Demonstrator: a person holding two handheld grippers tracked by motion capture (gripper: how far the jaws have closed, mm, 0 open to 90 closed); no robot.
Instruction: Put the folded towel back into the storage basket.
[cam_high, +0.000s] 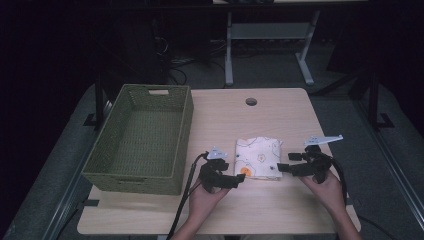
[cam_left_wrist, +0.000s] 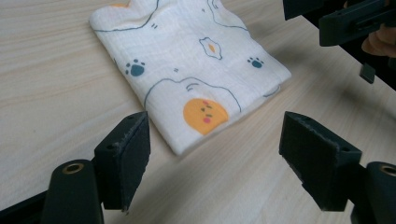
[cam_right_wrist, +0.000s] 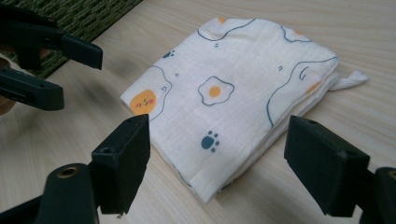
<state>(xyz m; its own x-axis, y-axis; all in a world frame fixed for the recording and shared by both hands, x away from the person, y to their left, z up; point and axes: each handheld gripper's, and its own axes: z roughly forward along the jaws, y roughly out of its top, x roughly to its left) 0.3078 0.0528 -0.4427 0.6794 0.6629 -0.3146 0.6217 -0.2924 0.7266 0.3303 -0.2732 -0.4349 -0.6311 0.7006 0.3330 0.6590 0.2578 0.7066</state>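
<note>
1. Cloth (cam_high: 258, 157), folded into a small square, lies flat on the wooden table (cam_high: 280, 210) a little toward the near edge, roughly midway between the left and right edges. It is white, printed with fried eggs, blue paw prints and an orange face.
2. Left gripper (cam_high: 235, 181) is held in the left hand (cam_high: 207, 192) just beside the cloth's near left corner. In the left gripper view its jaws stand wide apart, with that corner lying between and ahead of them, not touched.
3. Right gripper (cam_high: 283, 167) is held in the right hand (cam_high: 325, 185) just beside the cloth's right edge. In the right gripper view its jaws are also spread wide, facing a corner of the folded layers, clear of the fabric.
4. Green woven basket (cam_high: 176, 135) sits along the table's left edge, near the cloth but apart from it.
5. Round hole (cam_high: 251, 101) shows in the tabletop near the far edge.
</note>
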